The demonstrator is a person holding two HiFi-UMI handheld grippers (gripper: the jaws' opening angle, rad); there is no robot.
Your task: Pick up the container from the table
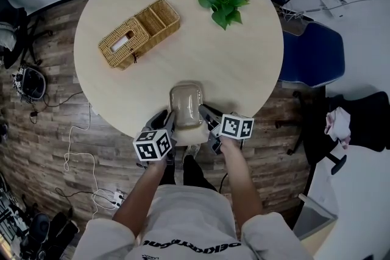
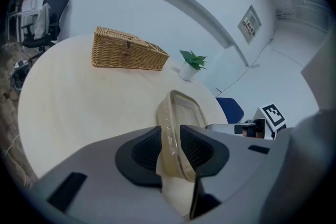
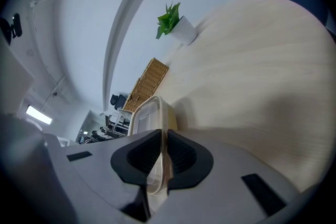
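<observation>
A clear plastic container (image 1: 187,105) with a lid sits at the near edge of the round pale wooden table (image 1: 237,70). My left gripper (image 1: 172,120) is at its left side. In the left gripper view the container's rim (image 2: 181,113) stands between the two pads of the left gripper (image 2: 170,147), which are spread and look open around it. My right gripper (image 1: 204,114) is at the container's right side. In the right gripper view the right gripper (image 3: 163,152) is shut on the thin rim of the container (image 3: 144,115).
A wicker basket (image 1: 139,33) lies at the table's far left. A small green plant (image 1: 223,2) stands at the far right. A blue chair (image 1: 311,55) is beside the table's right edge. Cables lie on the wooden floor (image 1: 79,143) to the left.
</observation>
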